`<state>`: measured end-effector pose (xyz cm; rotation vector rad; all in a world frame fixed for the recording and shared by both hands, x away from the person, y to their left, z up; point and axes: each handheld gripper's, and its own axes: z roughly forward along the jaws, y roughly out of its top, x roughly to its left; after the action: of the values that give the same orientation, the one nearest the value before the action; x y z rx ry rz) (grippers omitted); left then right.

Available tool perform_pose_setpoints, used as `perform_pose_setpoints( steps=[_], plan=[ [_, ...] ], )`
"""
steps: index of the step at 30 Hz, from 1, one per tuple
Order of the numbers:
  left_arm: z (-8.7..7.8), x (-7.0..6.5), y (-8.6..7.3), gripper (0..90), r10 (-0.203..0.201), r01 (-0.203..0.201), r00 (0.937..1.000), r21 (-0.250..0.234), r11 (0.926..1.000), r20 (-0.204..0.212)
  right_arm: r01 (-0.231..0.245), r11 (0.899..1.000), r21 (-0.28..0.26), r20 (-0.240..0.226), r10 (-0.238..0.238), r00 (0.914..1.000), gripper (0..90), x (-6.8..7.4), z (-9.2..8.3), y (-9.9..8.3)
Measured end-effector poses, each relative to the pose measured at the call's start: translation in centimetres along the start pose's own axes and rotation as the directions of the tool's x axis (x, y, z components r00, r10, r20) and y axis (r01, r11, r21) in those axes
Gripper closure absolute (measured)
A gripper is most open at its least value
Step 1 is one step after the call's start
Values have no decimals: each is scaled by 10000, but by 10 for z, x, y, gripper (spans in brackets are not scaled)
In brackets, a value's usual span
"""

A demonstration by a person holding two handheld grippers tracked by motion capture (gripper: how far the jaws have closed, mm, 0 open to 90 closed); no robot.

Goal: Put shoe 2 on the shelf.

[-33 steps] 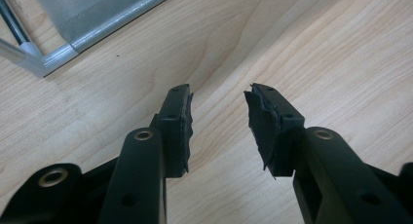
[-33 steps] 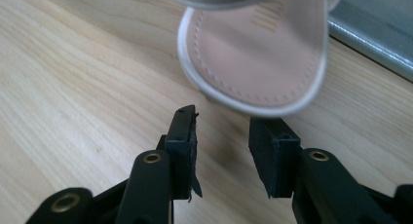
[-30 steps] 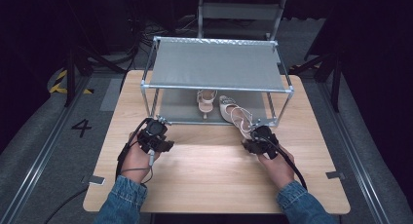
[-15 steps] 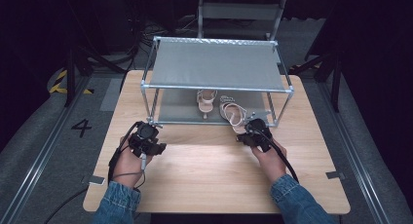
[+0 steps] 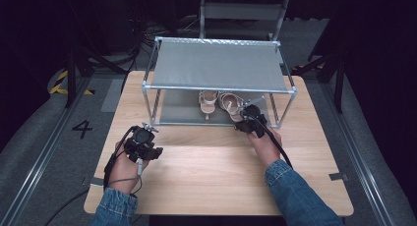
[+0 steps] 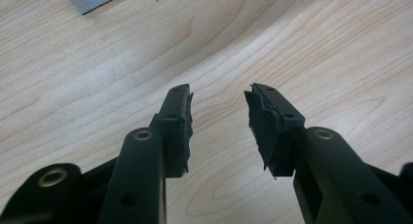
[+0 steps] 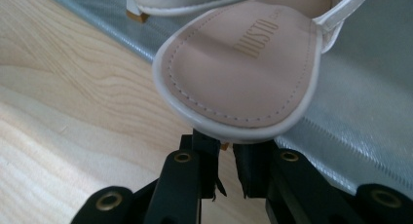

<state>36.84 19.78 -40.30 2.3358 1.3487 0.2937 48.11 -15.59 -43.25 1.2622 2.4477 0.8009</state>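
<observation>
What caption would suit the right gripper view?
Right gripper jaws close under the heel end of a pale sandal at the shelf's edge.

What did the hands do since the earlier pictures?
The right gripper moved forward to the rack, and its fingers closed on the heel of the right sandal. The left gripper slid back toward the person, open. The left sandal and rack stayed put.

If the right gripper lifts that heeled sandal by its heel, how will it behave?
Probably stiff: the sandal's stitched insole keeps a firm, flat shape. Likely light, since it is mostly thin straps. Held at the heel by the right gripper, whose jaws stand nearly shut under it, the toe end may swing or droop, and the glossy edge could slip.
</observation>
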Motion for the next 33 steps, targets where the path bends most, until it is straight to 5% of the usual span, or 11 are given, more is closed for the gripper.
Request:
perform_pose_setpoints(
  steps=[17, 33],
  plan=[
    [-1, 2, -6, 606, -93, 93, 10000, 74, 9999, 3, 2, 9999, -169, -279, -7, 9996, 800, 8, 27, 28],
    [2, 4, -7, 606, -145, 144, 9999, 137, 9998, 63, -193, 9966, -796, -57, 189, 9998, 794, 14, 50, 34]
  ],
)
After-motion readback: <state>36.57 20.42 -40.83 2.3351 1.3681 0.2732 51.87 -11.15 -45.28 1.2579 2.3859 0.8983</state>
